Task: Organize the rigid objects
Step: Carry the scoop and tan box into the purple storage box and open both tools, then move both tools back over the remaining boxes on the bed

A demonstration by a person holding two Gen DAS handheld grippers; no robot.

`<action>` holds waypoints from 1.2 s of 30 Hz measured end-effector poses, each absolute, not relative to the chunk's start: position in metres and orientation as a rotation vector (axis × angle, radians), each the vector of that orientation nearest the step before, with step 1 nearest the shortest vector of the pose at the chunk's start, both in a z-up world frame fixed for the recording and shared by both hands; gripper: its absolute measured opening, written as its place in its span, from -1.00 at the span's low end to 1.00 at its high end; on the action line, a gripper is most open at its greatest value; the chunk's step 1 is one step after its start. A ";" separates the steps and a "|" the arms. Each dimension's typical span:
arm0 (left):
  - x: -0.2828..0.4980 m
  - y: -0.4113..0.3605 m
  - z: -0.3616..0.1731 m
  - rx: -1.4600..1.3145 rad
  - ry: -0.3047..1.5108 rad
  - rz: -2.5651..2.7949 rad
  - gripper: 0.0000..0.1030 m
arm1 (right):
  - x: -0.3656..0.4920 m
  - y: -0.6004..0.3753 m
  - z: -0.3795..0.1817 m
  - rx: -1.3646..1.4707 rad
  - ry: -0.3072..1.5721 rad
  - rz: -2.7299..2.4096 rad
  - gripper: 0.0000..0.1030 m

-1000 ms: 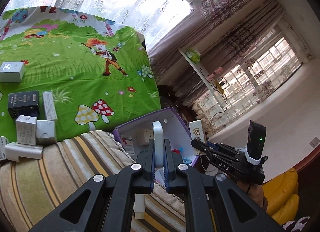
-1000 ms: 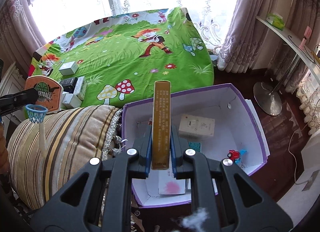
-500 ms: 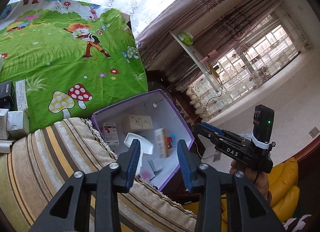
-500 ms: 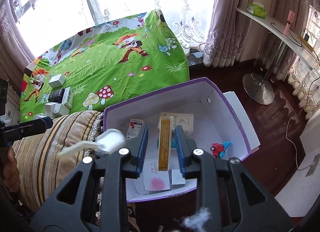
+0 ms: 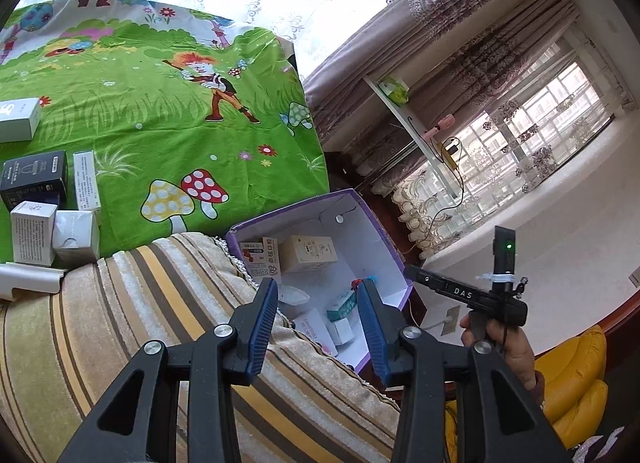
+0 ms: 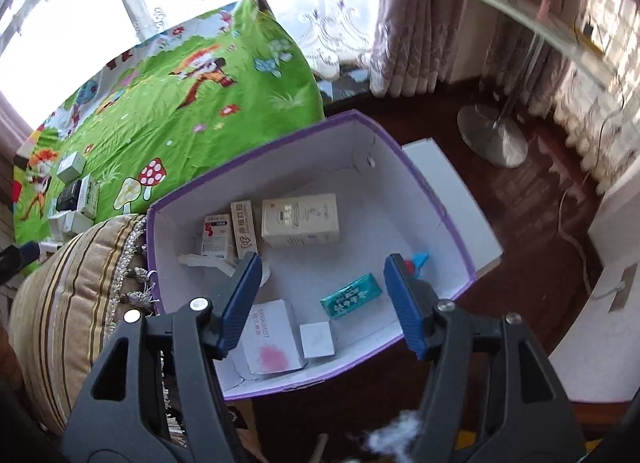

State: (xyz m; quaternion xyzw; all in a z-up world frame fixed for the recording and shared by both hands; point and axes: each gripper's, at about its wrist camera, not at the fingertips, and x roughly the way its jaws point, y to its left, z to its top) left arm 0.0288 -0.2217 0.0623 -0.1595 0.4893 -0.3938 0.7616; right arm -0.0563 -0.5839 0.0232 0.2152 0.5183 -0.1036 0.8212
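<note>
Both of your grippers have let go since a second ago: the tall tan carton [image 6: 245,228] that your right gripper [image 6: 322,299] clamped now leans among the other packs in the purple box [image 6: 440,207], and the white hoop toy [image 6: 208,261] your left gripper [image 5: 318,327] pinched lies by the box's near-left wall. Your right gripper points steeply down over the box, its jaws opening with nothing between them, only the box floor with a teal packet [image 6: 351,296] and a white carton [image 6: 300,220] below. Your left gripper tilts down over the striped cushion [image 5: 132,327] toward the box, jaws parted and empty. In the left wrist view your right hand [image 5: 504,343] grips its tool's handle beside the box. More small boxes [image 5: 36,179] wait on the green cartoon sheet [image 5: 160,115], well apart from the purple box
</note>
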 end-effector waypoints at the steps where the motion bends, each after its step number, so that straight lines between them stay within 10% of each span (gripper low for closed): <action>1: 0.030 -0.219 0.061 -0.354 1.068 -0.850 -0.16 | -0.056 -0.595 0.009 0.561 1.115 -0.178 0.31; 36: 0.040 -0.208 0.041 -0.409 1.117 -0.830 -0.16 | 0.014 -0.601 -0.128 0.389 1.601 -0.210 0.72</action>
